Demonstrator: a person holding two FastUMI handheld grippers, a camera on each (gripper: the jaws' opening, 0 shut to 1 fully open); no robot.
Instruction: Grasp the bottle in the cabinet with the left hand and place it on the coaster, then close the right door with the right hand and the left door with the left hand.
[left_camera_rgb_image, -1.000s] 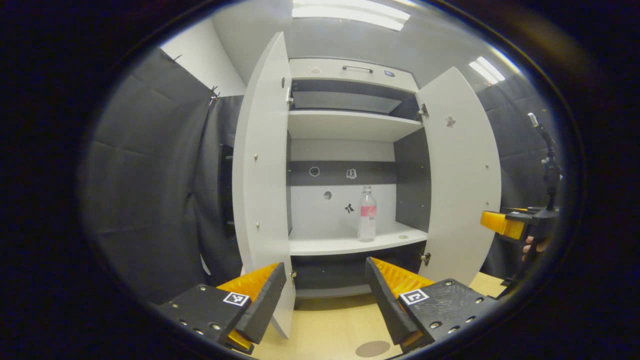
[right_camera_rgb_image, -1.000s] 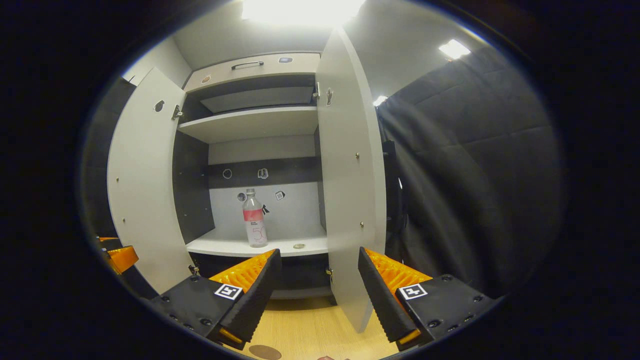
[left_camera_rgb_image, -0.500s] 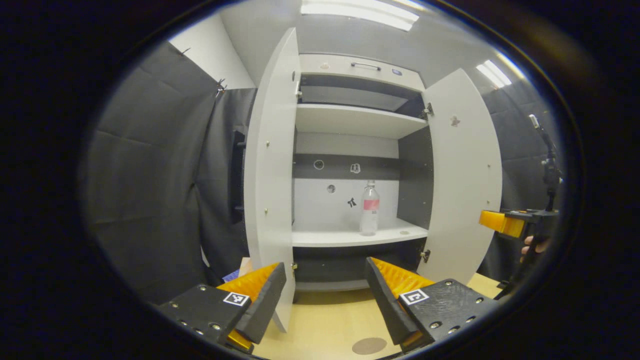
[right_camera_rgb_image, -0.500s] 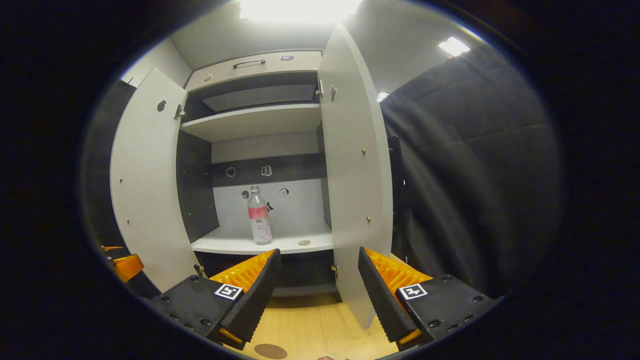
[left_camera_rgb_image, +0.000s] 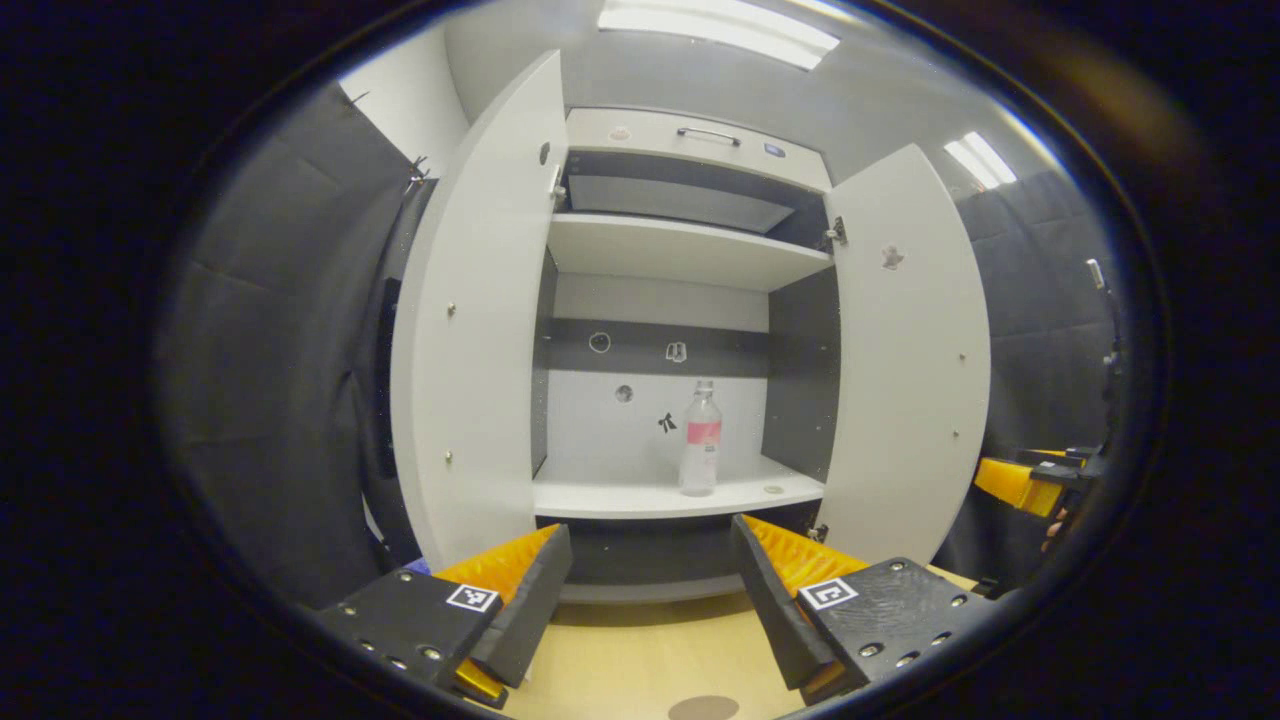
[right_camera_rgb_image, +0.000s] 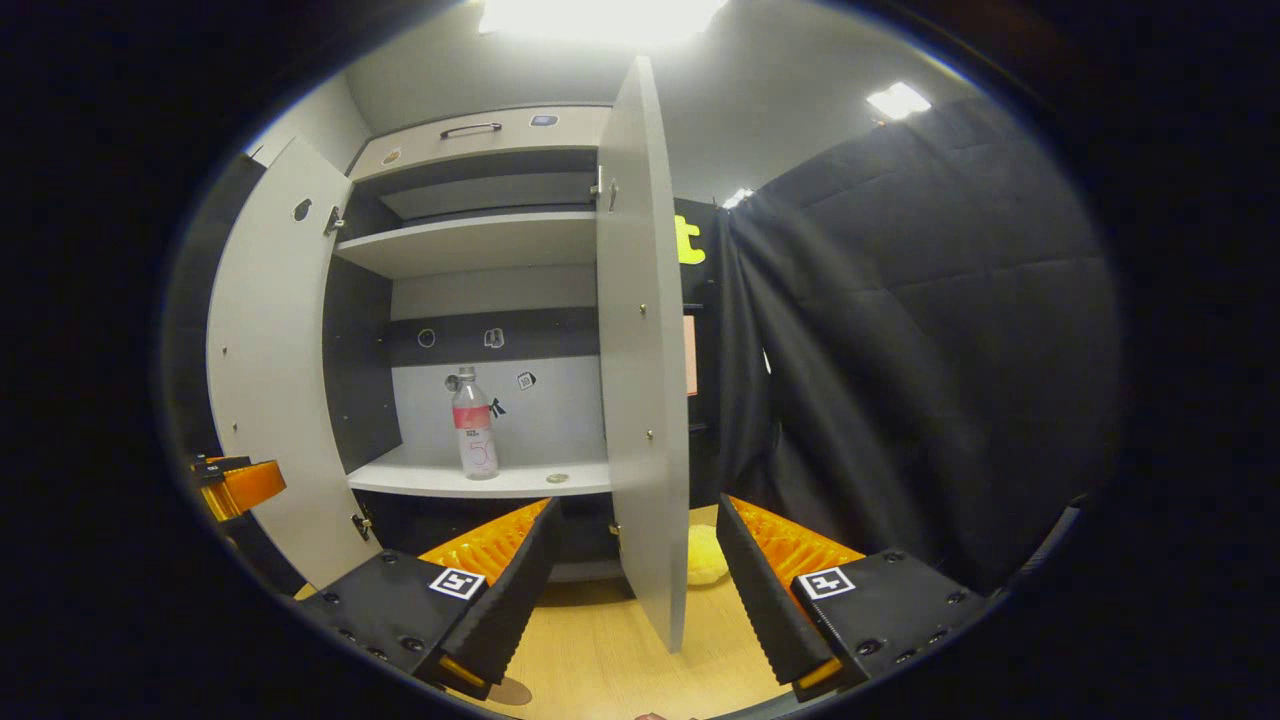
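While both cabinet doors stand open, the bottle (left_camera_rgb_image: 700, 450) stands upright on the lower shelf (left_camera_rgb_image: 640, 497), ahead of and above the left gripper (left_camera_rgb_image: 650, 590), a little to the right of its centre line and well apart from it. Its long axis is vertical, crossing the level gap between the jaws, which are spread wide and hold nothing. The right gripper (right_camera_rgb_image: 632, 585), likewise wide open and empty, has the right door (right_camera_rgb_image: 645, 400) edge-on just ahead of it. The coaster (left_camera_rgb_image: 703, 708) lies on the table below the left gripper.
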